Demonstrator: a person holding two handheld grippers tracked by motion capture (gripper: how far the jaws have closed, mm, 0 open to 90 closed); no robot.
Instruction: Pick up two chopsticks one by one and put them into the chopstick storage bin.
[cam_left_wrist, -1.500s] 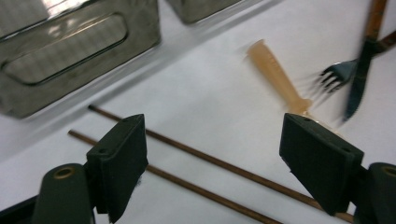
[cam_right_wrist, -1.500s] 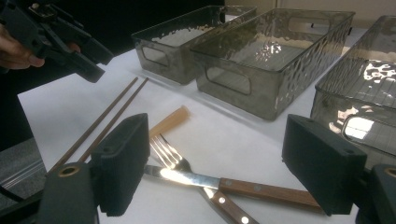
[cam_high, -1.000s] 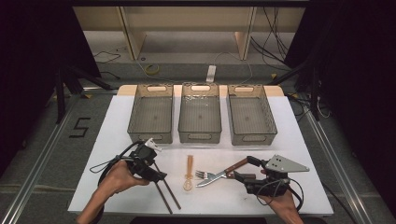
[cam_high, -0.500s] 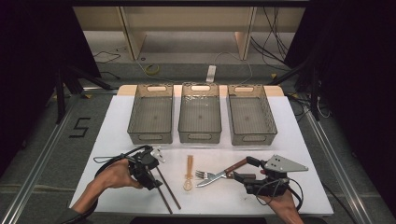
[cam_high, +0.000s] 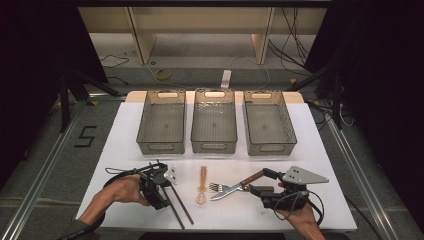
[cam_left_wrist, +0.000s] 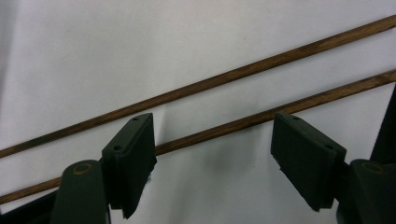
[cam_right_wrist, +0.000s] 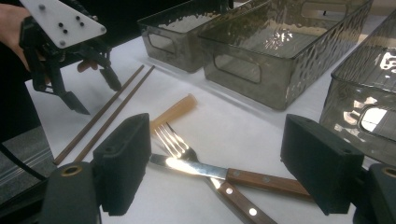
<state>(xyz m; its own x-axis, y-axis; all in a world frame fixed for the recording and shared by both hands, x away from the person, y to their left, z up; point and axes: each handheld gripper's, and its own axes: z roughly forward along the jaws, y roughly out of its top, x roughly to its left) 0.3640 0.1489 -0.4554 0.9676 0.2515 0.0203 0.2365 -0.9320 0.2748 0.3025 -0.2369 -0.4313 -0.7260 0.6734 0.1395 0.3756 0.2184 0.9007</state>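
Note:
Two dark wooden chopsticks lie side by side at the front left of the white table. My left gripper hangs just over them, pointing down, jaws open. In the left gripper view the nearer chopstick runs between the open pads and the other chopstick lies beyond them. A fork and a wood-handled knife lie crossed at the front centre. My right gripper sits open at their handles. The right gripper view has the fork and the knife between the open jaws.
A pale wooden spoon lies between the chopsticks and the fork. Three empty smoky plastic bins stand in a row at the back: left bin, middle bin, right bin. The left gripper is at the far left of the right gripper view.
My left gripper has shifted slightly nearer and down over the chopsticks. The right gripper and the cutlery have not moved.

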